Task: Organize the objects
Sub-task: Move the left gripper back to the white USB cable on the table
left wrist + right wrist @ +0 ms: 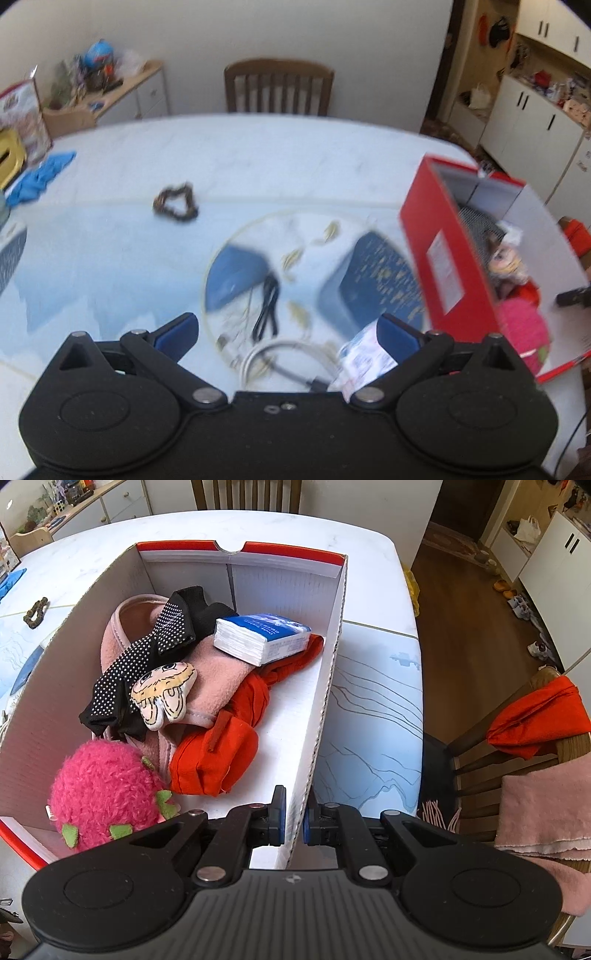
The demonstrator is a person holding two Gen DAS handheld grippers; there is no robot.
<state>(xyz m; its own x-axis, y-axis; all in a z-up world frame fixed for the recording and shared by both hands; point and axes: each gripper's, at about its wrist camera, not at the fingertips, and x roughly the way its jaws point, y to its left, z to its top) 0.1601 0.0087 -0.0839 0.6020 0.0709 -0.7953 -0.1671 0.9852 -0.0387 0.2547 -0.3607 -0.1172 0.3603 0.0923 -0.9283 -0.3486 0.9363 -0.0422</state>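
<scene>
Your left wrist view was smeared by motion blur: the dark beaded bracelet (176, 203) and the red cardboard box (448, 258) had soft edges. Your right wrist view was sharp and evenly lit by soft daylight, with faint shadows inside the box (321, 701). Both views bowed strongly at the edges, bending the white marble-patterned table (258, 155).

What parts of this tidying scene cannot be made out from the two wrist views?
- Left wrist view: print on the small packet beside the left gripper is motion-blurred.
- Left wrist view: the white cable runs behind the gripper body.
- Right wrist view: the pink plush toy is partly covered by the right gripper.
</scene>
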